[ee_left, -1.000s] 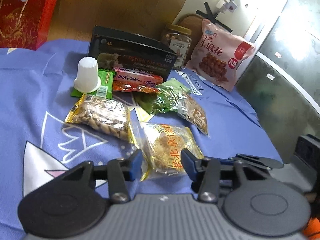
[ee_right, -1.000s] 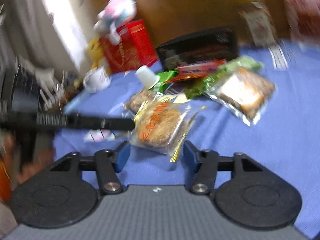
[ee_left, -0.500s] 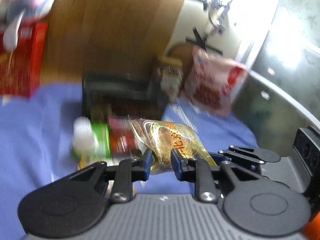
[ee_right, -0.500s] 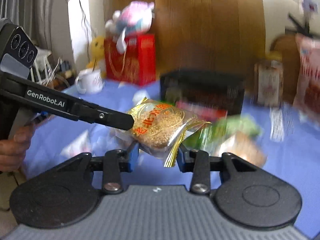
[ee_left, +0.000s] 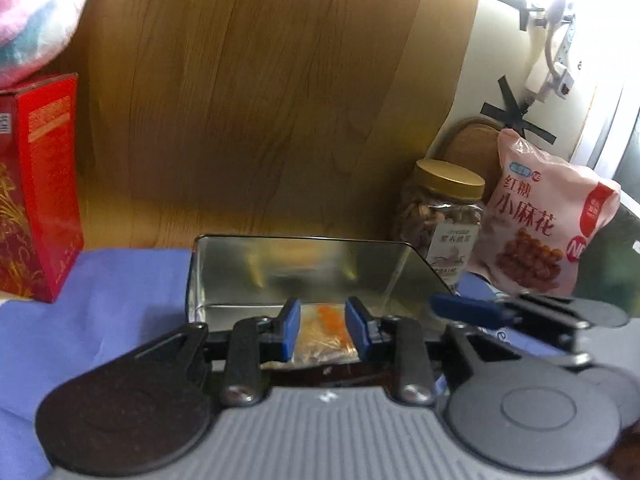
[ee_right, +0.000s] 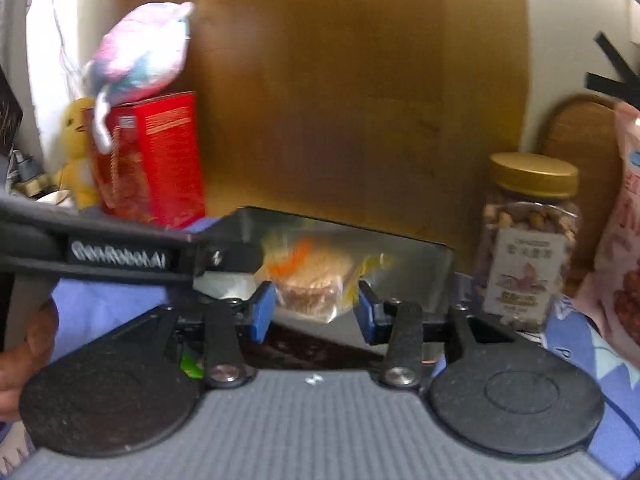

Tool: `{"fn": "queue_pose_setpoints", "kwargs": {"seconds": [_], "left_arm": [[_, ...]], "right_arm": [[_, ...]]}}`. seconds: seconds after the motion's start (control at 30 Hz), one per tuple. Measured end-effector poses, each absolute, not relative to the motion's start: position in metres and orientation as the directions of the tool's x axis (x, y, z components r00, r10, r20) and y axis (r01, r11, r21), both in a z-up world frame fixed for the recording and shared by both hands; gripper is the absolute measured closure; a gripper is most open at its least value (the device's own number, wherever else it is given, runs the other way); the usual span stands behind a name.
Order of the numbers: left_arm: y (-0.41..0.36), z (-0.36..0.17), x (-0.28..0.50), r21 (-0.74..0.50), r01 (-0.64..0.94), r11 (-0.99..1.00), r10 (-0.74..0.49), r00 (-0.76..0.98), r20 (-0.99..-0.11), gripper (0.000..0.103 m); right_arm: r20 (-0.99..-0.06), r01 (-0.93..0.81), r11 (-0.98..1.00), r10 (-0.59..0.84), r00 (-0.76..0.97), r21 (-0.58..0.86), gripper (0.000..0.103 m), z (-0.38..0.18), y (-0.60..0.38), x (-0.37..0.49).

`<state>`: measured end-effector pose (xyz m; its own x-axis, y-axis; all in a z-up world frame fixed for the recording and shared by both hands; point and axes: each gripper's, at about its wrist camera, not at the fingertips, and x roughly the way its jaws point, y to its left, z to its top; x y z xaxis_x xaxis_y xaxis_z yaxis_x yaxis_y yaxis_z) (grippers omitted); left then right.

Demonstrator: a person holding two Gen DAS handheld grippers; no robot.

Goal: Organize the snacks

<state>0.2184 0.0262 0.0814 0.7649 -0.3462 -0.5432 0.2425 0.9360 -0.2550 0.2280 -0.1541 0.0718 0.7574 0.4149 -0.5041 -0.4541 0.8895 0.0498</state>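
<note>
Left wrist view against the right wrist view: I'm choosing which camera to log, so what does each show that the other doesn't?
Only the left wrist view shows the whole pink snack bag and the wall charger.

Only the right wrist view shows the yellow plush toy, the person's hand and the left gripper's labelled side.

Both show the wrapped pastry over the open metal tin, the gold-lidded nut jar, the red box and the blue cloth.

Both grippers: left gripper (ee_left: 322,330), right gripper (ee_right: 316,311), blue pads, black linkages, silver screws, ribbed grey bodies; white GenRobot.AI lettering on one
</note>
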Motion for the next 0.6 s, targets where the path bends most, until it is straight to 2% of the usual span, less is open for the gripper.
{"fn": "queue_pose_setpoints", "kwargs": {"seconds": [0.07, 0.2, 0.43, 0.6], "left_arm": [[0.033, 0.084, 0.2, -0.262, 0.257, 0.93, -0.359, 0.782, -0.51, 0.075], [0.027, 0.085, 0.157, -0.309, 0.342, 0.888, -0.456, 0.749, -0.481, 0.075], [-0.012, 0.04, 0.108, -0.396, 0.417, 0.818, -0.575, 0.586, -0.571, 0.07], [-0.019, 0.013, 0.084, -0.397, 0.391, 0.83, -0.557, 0.559, -0.614, 0.068]], "right_arm": [[-0.474, -0.444, 0.893, 0.424, 0.772, 0.077, 0.051, 0.073, -0.169, 0.213], [-0.435, -0.406, 0.892, 0.452, 0.779, 0.201, 0.051, 0.06, -0.219, 0.17], [-0.524, -0.182, 0.888, 0.403, 0.751, 0.422, 0.052, -0.011, -0.297, 0.131], [-0.481, -0.198, 0.84, 0.465, 0.743, 0.506, 0.052, -0.017, -0.287, 0.107]]}}
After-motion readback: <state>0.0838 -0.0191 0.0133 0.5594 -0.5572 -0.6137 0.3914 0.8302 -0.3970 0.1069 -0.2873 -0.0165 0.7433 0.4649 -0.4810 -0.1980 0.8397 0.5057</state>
